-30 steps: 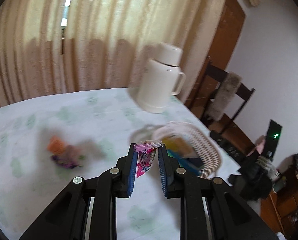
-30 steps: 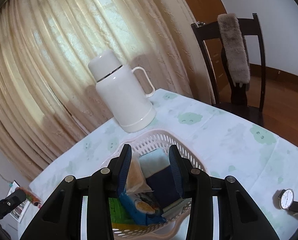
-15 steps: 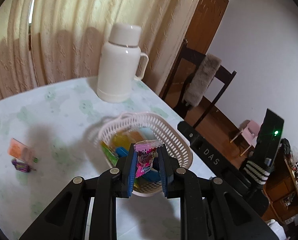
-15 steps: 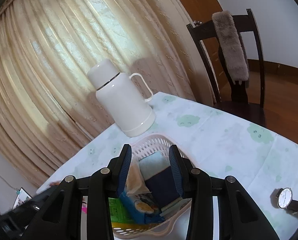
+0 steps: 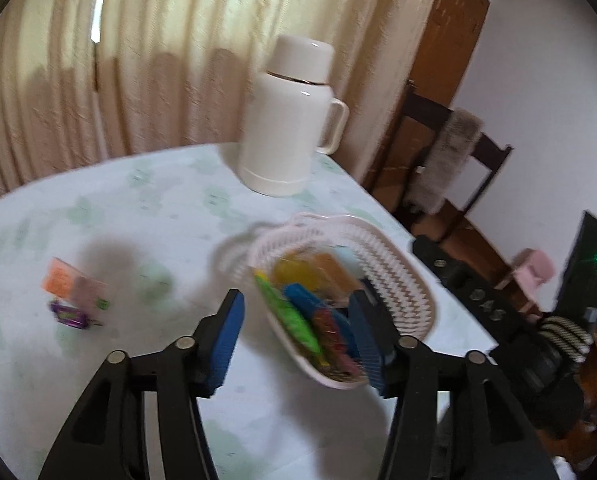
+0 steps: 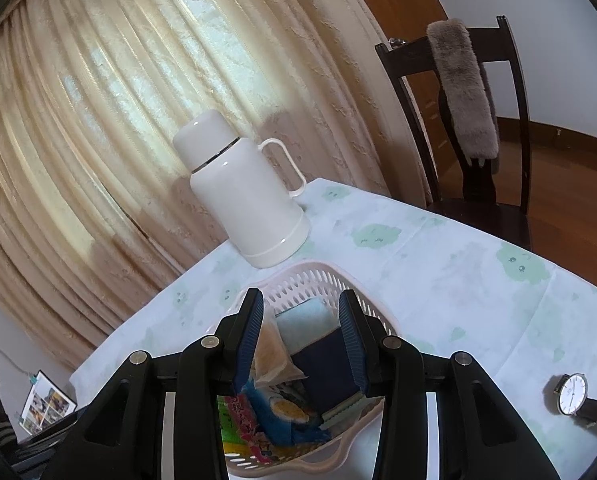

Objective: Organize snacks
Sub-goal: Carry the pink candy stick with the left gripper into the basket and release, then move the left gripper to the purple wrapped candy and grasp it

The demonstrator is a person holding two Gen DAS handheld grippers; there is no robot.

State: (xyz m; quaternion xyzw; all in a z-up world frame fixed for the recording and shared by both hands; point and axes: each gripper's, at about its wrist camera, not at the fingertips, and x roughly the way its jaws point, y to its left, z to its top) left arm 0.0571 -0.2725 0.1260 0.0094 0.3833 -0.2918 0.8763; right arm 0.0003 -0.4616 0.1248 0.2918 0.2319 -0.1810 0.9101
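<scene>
left tongs (image 5: 296, 338) opening, pink packet gone from them, empty above basket (image 5: 398, 276); right tongs (image 6: 301, 340) unchanged, open, gripping nothing.

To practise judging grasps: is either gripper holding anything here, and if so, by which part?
Nothing is held. The left gripper is empty and its jaws are opening. The right gripper hangs open above the basket, its pads clamping nothing.

One basket (image 5: 398, 276) sits on one table (image 5: 146, 208). One flask (image 5: 290, 120) stands at 12 o'clock from the basket. Three snacks (image 5: 74, 296) lie loose at 9 o'clock from it; those inside overlap too much to count. One chair (image 6: 478, 120), one watch (image 6: 572, 394), two grippers (image 5: 298, 340) (image 6: 300, 340).
</scene>
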